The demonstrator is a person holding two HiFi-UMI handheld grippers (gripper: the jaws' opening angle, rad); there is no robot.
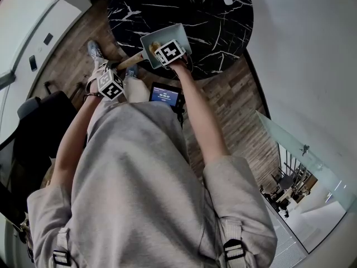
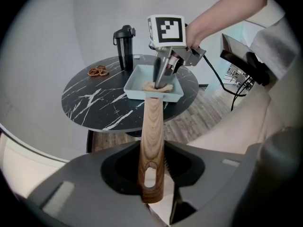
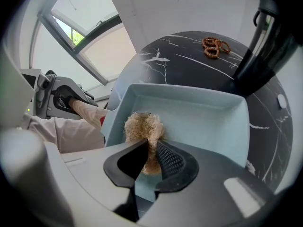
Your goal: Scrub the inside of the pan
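Now the pale-blue square pan, wooden-handled, sits at the near edge of the black marble table; the left gripper clamps its handle, and the right gripper pinches a tan fibre scrubber inside it.

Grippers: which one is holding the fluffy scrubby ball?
The right gripper: its jaws pinch the tan scrubber inside the pan. The left gripper grips the pan's wooden handle instead.
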